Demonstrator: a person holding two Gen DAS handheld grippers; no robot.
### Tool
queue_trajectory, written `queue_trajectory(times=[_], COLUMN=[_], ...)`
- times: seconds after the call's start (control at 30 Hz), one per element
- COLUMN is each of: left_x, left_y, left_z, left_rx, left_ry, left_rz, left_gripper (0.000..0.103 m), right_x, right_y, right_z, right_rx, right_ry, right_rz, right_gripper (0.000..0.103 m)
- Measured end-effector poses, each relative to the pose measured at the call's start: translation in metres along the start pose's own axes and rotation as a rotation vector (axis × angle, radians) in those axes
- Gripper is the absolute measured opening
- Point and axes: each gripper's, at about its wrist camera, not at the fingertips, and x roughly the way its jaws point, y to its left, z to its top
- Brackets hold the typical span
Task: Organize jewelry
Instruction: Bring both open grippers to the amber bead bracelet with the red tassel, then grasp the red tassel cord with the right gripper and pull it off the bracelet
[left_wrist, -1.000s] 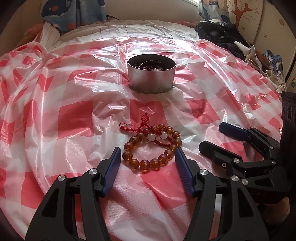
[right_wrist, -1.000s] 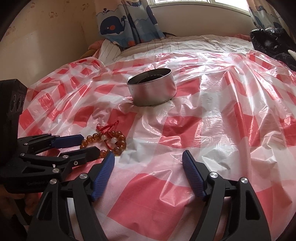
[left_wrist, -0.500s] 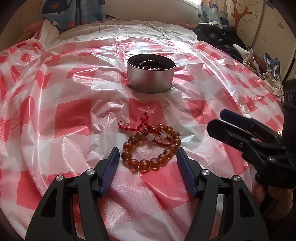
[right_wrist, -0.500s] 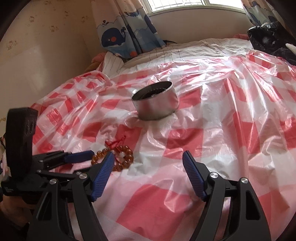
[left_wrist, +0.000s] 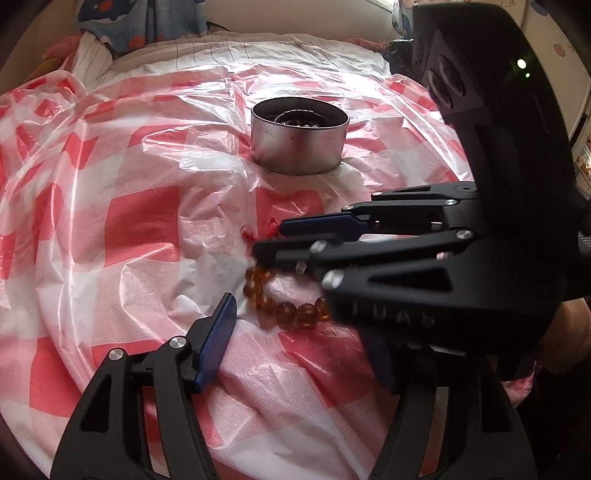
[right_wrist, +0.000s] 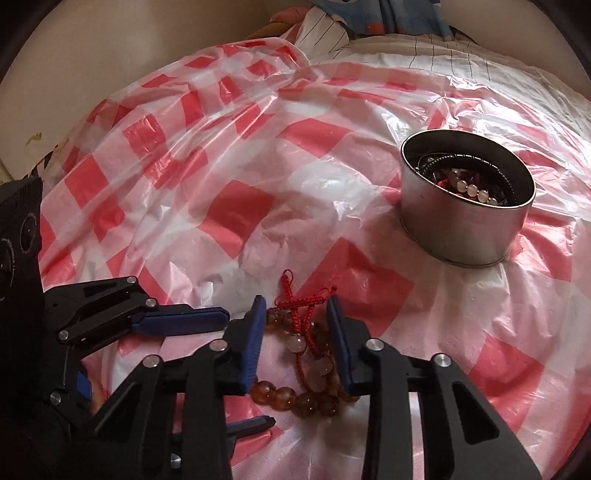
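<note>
An amber bead bracelet with a red knotted cord lies on the red-and-white checked plastic sheet. My right gripper is open, its two blue pads either side of the bracelet's beads and cord. In the left wrist view the right gripper reaches across over the bracelet and hides much of it. My left gripper is open just short of the bracelet; its right pad is hidden. A round metal tin holding other bead strings stands beyond, and also shows in the left wrist view.
The plastic sheet is crumpled and covers a bed. A striped pillow and whale-print curtain lie at the far edge. The left gripper's body sits close to the right gripper's left finger.
My right gripper has swung left and down over the bracelet, and its pads have narrowed around it. The left gripper has stayed behind the bracelet, still open.
</note>
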Motion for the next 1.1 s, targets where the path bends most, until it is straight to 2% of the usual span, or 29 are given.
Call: queue_trajectory(times=[0.03, 0.07, 0.23, 0.33, 0.43, 0.5, 0.53, 0.57, 0.6, 0.63, 0.73, 0.87, 0.9, 0.93, 1.0, 1.03, 1.1], left_x=[0.0, 0.0, -0.006, -0.014, -0.012, -0.004, -0.001, 0.0, 0.0, 0.0, -0.002, -0.003, -0.003, -0.002, -0.002, -0.002, -0.003], left_y=[0.0, -0.001, 0.003, 0.008, 0.007, 0.006, 0.005, 0.004, 0.004, 0.005, 0.008, 0.009, 0.009, 0.01, 0.011, 0.011, 0.01], left_z=[0.0, 0.0, 0.002, 0.008, 0.012, 0.01, 0.01, 0.009, 0.009, 0.008, 0.007, 0.006, 0.006, 0.006, 0.006, 0.006, 0.006], left_rx=[0.002, 0.002, -0.029, -0.066, -0.038, -0.019, -0.005, 0.011, 0.023, 0.018, 0.0, 0.006, 0.005, 0.001, -0.004, -0.003, 0.005], left_ry=[0.0, -0.001, -0.027, -0.085, -0.097, -0.065, -0.054, -0.049, -0.043, -0.043, -0.04, -0.032, -0.031, -0.029, -0.024, -0.025, -0.028], left_rz=[0.0, -0.001, -0.004, 0.005, 0.067, 0.092, 0.105, 0.118, 0.125, 0.12, 0.114, 0.132, 0.138, 0.142, 0.139, 0.141, 0.151], left_gripper=[0.065, 0.065, 0.065, 0.065, 0.065, 0.062, 0.058, 0.05, 0.049, 0.049, 0.049, 0.061, 0.063, 0.065, 0.067, 0.068, 0.068], right_x=[-0.003, -0.007, -0.052, -0.083, -0.096, -0.094, -0.091, -0.09, -0.086, -0.084, -0.069, -0.033, -0.022, -0.011, 0.0, -0.002, -0.015], right_y=[0.0, -0.001, -0.017, -0.029, -0.046, -0.053, -0.053, -0.051, -0.047, -0.043, -0.026, -0.014, -0.014, -0.014, -0.011, -0.01, -0.01], right_z=[0.0, -0.002, -0.021, -0.037, -0.05, -0.053, -0.052, -0.052, -0.048, -0.045, -0.028, -0.004, -0.001, 0.001, 0.001, 0.0, -0.003], right_rx=[0.005, 0.013, 0.113, 0.162, 0.228, 0.261, 0.266, 0.26, 0.245, 0.232, 0.166, 0.115, 0.111, 0.109, 0.09, 0.085, 0.082], right_ry=[-0.019, -0.039, -0.179, -0.241, -0.255, -0.248, -0.245, -0.242, -0.239, -0.241, -0.203, -0.081, -0.046, -0.008, 0.007, -0.002, -0.058], right_rz=[-0.012, -0.033, -0.094, -0.151, -0.18, -0.159, -0.134, -0.117, -0.1, -0.088, -0.055, -0.055, -0.057, -0.064, -0.055, -0.05, -0.095], right_gripper=[0.007, 0.005, 0.002, 0.002, 0.003, 0.003, 0.003, 0.013, 0.026, 0.052, 0.054, 0.054, 0.054, 0.044, 0.023, 0.005, 0.005])
